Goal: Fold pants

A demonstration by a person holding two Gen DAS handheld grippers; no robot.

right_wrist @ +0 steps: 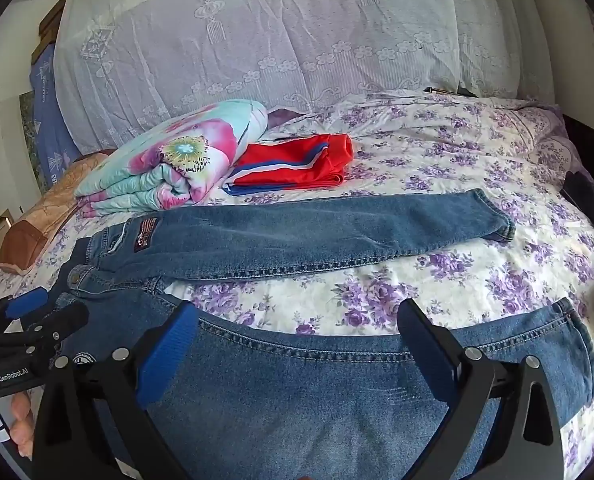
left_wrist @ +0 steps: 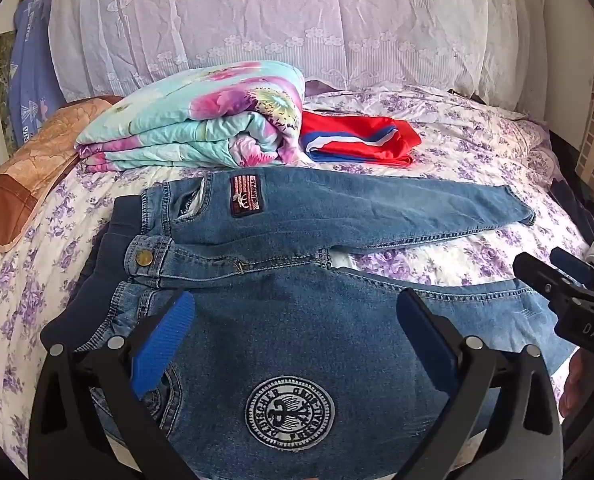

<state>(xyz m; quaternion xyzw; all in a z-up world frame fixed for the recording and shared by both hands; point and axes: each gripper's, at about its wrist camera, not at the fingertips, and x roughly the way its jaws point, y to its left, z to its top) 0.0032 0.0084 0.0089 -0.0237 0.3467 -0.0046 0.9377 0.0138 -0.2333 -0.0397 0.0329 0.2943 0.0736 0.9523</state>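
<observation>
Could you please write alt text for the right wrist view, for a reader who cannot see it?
Blue jeans lie spread flat on a purple-flowered bed, legs apart, with the open right gripper over the near leg. Behind lie a folded floral quilt and a folded red garment; the left gripper shows at left.

The small blue denim jeans with a navy ribbed waistband (left_wrist: 337, 216) (right_wrist: 337, 228) lie flat and unfolded on the purple-flowered bedspread (left_wrist: 477, 140) (right_wrist: 457, 152) — legs spread apart, round embroidered crest on the near leg.
</observation>
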